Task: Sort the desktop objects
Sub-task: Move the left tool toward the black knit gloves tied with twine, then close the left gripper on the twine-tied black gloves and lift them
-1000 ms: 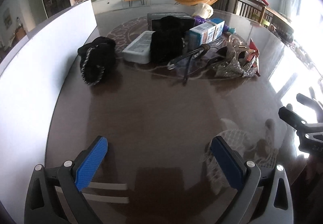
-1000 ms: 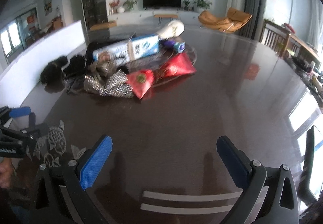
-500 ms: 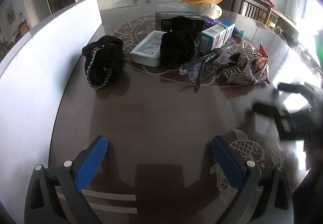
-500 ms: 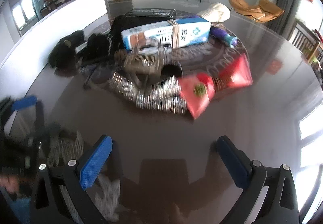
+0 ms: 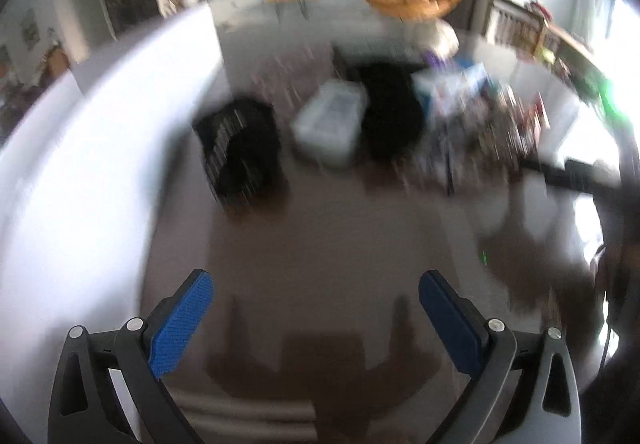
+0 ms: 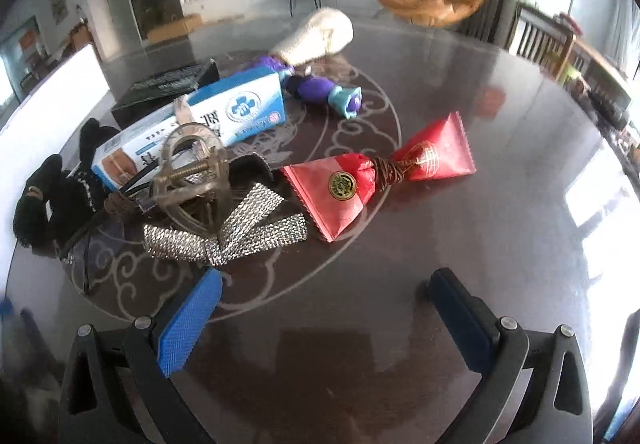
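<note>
A heap of objects lies mid-table. In the right wrist view a red candy-shaped pouch (image 6: 376, 180), a silver rhinestone bow (image 6: 236, 232), a clear clamp (image 6: 192, 172), a blue-and-white box (image 6: 208, 124), a purple toy (image 6: 320, 90) and a cream pouch (image 6: 320, 36) show sharply. My right gripper (image 6: 320, 308) hovers open just short of the bow and pouch, nothing between its fingers. The left wrist view is blurred: a black fuzzy bag (image 5: 240, 148), a white box (image 5: 330, 122) and another black item (image 5: 390, 116) lie ahead of my open, empty left gripper (image 5: 316, 316).
The dark glossy round table (image 6: 500, 228) has a pale inlaid ring pattern. A white board (image 5: 100, 148) stands along its left edge. The right-hand tool (image 5: 576, 176) juts in at the right of the left wrist view. Chairs and a TV stand behind.
My right gripper has moved in close to the heap, now just before the silver bow and red pouch. My left gripper has advanced towards the black bag and is moving fast, blurring its view.
</note>
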{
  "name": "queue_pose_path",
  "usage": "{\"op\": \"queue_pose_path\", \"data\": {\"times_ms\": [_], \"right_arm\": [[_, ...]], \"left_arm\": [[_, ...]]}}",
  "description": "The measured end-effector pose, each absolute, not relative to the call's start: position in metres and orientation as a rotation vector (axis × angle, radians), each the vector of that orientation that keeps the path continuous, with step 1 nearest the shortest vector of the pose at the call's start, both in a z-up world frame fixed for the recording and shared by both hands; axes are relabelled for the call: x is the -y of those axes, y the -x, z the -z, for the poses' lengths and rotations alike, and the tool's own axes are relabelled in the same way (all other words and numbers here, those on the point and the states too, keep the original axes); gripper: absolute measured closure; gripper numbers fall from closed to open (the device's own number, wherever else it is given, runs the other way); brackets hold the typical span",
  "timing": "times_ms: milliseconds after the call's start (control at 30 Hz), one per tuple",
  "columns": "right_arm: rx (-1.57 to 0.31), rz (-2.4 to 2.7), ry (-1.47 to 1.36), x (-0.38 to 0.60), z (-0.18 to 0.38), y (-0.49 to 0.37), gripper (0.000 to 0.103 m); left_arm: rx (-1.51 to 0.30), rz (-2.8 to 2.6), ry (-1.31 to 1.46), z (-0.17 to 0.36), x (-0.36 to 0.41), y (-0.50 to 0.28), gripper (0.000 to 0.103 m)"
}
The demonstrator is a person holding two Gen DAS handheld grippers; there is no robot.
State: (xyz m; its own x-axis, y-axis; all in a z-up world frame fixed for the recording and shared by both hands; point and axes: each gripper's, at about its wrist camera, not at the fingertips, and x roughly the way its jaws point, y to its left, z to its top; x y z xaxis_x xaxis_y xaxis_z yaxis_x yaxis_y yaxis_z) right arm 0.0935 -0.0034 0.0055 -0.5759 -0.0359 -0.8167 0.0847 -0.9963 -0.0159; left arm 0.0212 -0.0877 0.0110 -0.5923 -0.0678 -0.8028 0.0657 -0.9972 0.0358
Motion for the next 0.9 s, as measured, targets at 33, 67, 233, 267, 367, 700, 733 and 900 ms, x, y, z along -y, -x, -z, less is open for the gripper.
{"op": "queue_pose_path", "data": {"times_ms": [33,67,233,267,367,700,733,900], "right_arm": [[-0.083,2.73,-1.413,0.003,-0.006,-0.093,0.0],[-0.083,2.73,-1.414,0.003,-0.006,-0.092,0.0],[-0.084,2.731,-1.412,0.005,-0.007,-0.093,0.0],[-0.084,2.731,-1.412,0.004,-0.006,-0.094,0.0],[-0.084,2.731,-1.412,0.004,-0.006,-0.094,0.0],[-0.085,2.731,-1.412,0.004,-0.006,-0.095,0.0],[-0.085,2.732,-1.411,0.004,-0.005,-0.095,0.0],[-0.085,2.731,-1.412,0.005,-0.006,-0.095,0.0]], "left_arm": [[-0.001,2.742,-1.333,-0.019,0.09,-0.014,0.0],[-0.004,2.749,-1.281,-0.027,0.092,-0.005,0.0],[-0.006,2.606,-1.123,-0.037,0.105,0.055,0.0],[-0.046,2.554,-1.14,-0.028,0.111,0.067,0.0],[-0.099,2.478,-1.227,-0.006,0.122,0.09,0.0],[-0.374,2.649,-1.311,0.004,0.14,0.12,0.0],[-0.36,2.672,-1.314,0.004,0.137,0.12,0.0],[-0.226,2.766,-1.391,0.003,0.107,0.115,0.0]]}}
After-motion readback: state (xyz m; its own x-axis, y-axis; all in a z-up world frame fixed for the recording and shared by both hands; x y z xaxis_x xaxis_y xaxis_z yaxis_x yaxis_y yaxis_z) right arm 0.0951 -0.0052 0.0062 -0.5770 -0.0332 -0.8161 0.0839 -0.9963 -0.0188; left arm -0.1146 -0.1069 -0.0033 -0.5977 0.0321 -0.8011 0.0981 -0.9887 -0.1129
